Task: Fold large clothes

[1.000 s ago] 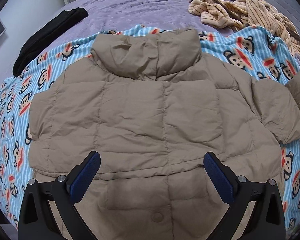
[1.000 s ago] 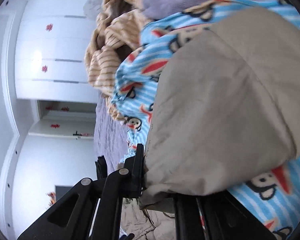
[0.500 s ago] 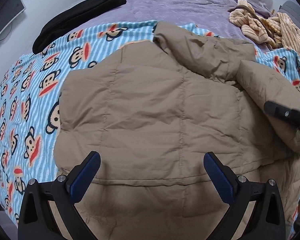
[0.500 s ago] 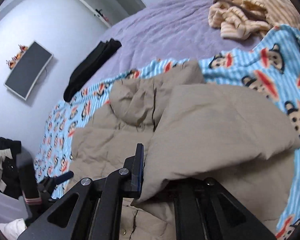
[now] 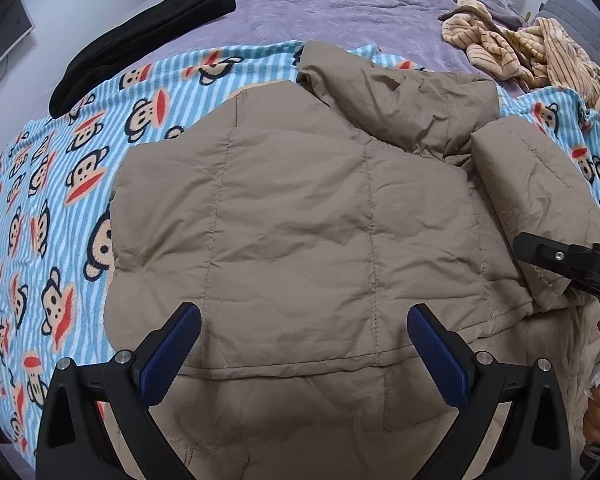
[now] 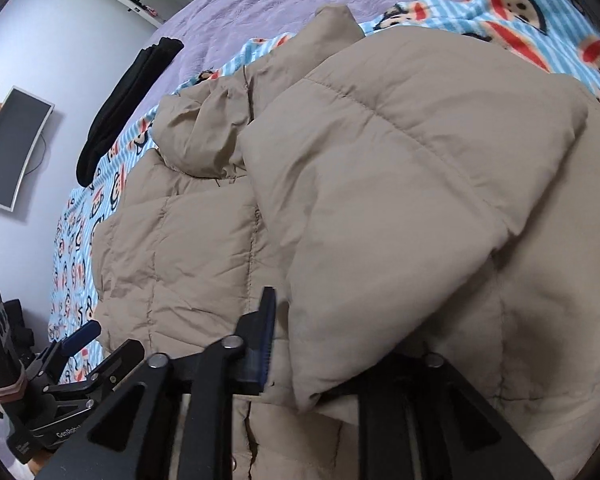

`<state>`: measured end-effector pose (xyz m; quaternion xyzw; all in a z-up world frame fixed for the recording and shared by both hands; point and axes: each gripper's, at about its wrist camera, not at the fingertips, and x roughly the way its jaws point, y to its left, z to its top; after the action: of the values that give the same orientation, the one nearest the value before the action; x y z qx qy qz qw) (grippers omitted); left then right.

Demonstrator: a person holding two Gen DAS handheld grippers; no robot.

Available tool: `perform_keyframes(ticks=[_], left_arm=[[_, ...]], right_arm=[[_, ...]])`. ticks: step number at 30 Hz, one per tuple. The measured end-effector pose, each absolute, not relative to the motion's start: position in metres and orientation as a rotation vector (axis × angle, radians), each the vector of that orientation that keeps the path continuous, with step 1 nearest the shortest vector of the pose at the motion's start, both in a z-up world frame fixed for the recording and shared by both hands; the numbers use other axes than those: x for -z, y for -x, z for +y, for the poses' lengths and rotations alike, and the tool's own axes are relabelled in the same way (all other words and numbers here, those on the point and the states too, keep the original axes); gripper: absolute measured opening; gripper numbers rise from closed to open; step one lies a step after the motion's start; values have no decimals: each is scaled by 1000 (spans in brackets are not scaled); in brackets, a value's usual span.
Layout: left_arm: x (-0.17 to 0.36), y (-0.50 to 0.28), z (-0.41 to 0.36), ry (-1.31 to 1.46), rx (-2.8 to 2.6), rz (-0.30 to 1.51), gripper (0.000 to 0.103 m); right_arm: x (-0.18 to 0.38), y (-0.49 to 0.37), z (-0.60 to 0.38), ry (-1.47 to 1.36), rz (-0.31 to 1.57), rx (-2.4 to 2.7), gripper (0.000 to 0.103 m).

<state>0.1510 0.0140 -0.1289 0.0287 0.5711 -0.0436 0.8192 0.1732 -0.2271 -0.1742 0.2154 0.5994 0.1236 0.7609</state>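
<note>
A tan puffer jacket (image 5: 300, 220) lies back-up on a blue monkey-print blanket (image 5: 52, 184) on the bed. Its right sleeve (image 5: 536, 200) is folded in over the body. My left gripper (image 5: 304, 344) hangs open and empty over the jacket's hem. My right gripper (image 6: 312, 344) is shut on the sleeve cuff (image 6: 380, 208) and holds it over the jacket's body; it also shows at the right edge of the left wrist view (image 5: 560, 268). The left gripper shows in the right wrist view (image 6: 76, 344) at the lower left.
A folded black garment (image 5: 140, 44) lies at the back left on the purple bedspread (image 5: 340, 8). A striped beige garment (image 5: 532, 52) is heaped at the back right. A wall screen (image 6: 12, 148) hangs left of the bed.
My right gripper has carried the sleeve leftward from off the bed's right side onto the jacket's body. The left gripper has shifted left and stays open.
</note>
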Motion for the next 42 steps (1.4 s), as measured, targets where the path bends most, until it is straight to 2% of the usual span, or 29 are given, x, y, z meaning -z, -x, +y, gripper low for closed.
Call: perform_keyframes(ticks=[1, 2, 6, 11, 12, 14, 16, 20, 24, 27, 28, 29, 30, 31, 32, 36, 39, 40, 41, 42], left_arm=[[127, -152, 16, -52, 104, 1212, 103], [125, -153, 19, -36, 117, 1208, 103], [118, -163, 42, 90, 141, 1190, 103], [117, -172, 63, 195, 187, 1183, 103], [117, -173, 66, 212, 198, 1180, 103], [117, -174, 74, 257, 220, 1174, 103], [117, -175, 85, 330, 253, 1161, 103], [119, -177, 105, 485, 301, 1139, 103], [118, -180, 114, 568, 367, 1128, 103], [119, -183, 111, 616, 443, 1137, 103], [120, -185, 108, 627, 465, 1142, 103], [120, -187, 104, 634, 484, 1147, 103], [120, -188, 99, 640, 503, 1151, 103], [120, -189, 94, 648, 525, 1155, 103], [121, -189, 89, 657, 547, 1159, 103], [119, -190, 69, 626, 582, 1177, 103], [119, -191, 60, 612, 577, 1188, 103], [120, -190, 59, 616, 574, 1191, 103], [120, -190, 57, 617, 571, 1193, 103], [119, -190, 55, 616, 569, 1193, 103]], right_arm=[[170, -171, -228, -490, 1300, -274, 62], [166, -169, -225, -505, 1289, -279, 72], [139, -152, -246, -551, 1203, -246, 72], [146, -162, -298, -836, 1122, -112, 71], [151, -166, -305, -899, 1103, -96, 67], [156, -179, -307, -944, 1081, -87, 6], [148, -192, -293, -890, 1063, -138, 6], [115, -212, -220, -560, 1066, -351, 6], [120, -198, -144, -229, 1137, -479, 7], [140, -178, -121, -88, 1215, -486, 11], [146, -172, -119, -52, 1243, -484, 19], [149, -167, -118, -33, 1263, -491, 33], [149, -161, -120, -23, 1267, -498, 42], [147, -155, -123, -8, 1263, -498, 63], [143, -148, -128, 17, 1249, -489, 71], [132, -127, -162, 24, 1237, -448, 71], [126, -126, -206, -139, 1231, -373, 71], [124, -130, -220, -224, 1222, -350, 63], [124, -134, -233, -313, 1214, -332, 37], [125, -139, -240, -384, 1216, -316, 24]])
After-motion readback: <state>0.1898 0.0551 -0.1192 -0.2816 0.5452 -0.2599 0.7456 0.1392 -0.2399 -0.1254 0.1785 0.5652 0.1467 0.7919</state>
